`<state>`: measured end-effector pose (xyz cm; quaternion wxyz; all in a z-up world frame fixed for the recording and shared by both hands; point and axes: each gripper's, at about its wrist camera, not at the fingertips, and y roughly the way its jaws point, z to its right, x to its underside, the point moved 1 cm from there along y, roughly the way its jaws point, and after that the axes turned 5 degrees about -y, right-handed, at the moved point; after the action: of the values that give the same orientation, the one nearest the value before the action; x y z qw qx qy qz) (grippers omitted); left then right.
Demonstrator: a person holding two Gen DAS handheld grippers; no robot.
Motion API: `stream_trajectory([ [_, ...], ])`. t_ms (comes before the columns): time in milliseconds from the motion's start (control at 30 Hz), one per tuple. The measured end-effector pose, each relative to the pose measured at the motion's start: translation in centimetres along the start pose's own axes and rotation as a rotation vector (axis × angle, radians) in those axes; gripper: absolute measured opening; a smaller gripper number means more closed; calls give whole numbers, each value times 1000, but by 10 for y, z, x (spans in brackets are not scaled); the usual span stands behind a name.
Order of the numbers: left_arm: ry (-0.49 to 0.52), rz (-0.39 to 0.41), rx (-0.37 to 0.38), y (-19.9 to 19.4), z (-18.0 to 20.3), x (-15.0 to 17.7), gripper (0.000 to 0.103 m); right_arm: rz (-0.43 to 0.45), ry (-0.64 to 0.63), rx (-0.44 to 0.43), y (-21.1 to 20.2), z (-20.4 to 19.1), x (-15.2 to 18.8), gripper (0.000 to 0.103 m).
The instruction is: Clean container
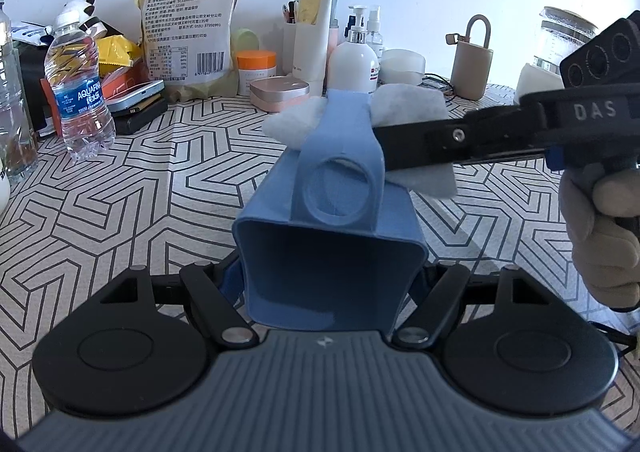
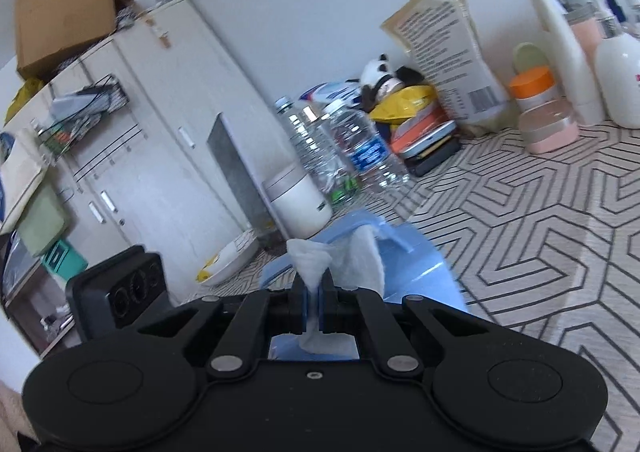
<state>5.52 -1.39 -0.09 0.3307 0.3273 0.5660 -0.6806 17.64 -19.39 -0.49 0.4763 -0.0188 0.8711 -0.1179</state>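
Blue container (image 1: 332, 236), white cloth (image 1: 412, 104), black-lined geometric tablecloth (image 1: 160, 172).

Table (image 1: 168, 188): geometric black-line cloth across the frame | upper left: Aquafina water bottle (image 1: 78, 88) upright, phone stack (image 1: 138, 104) beside it | top centre: big snack bag (image 1: 188, 24), orange-lidded jar (image 1: 256, 70), pink case (image 1: 280, 92), white pump bottle (image 1: 354, 60) | upper right: beige padlock-shaped holder (image 1: 472, 64)
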Motion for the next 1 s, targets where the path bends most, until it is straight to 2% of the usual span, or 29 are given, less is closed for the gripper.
stream_trajectory([
  [133, 11, 3, -10, 0, 2, 0, 75, 20, 12, 42, -4, 3, 0, 4],
  [367, 3, 2, -6, 0, 2, 0, 75, 3, -15, 25, -1, -3, 0, 4],
  [500, 1, 1, -5, 0, 2, 0, 75, -24, -39, -26, 4, -10, 2, 4],
  [633, 1, 1, -6, 0, 4, 0, 75, -23, -27, -36, 4, -8, 2, 4],
  [833, 3, 3, -6, 0, 4, 0, 75, 12, 4, 25, -2, 1, 0, 4],
  [1000, 3, 3, -5, 0, 4, 0, 75, 24, 10, 43, -2, 3, 1, 4],
])
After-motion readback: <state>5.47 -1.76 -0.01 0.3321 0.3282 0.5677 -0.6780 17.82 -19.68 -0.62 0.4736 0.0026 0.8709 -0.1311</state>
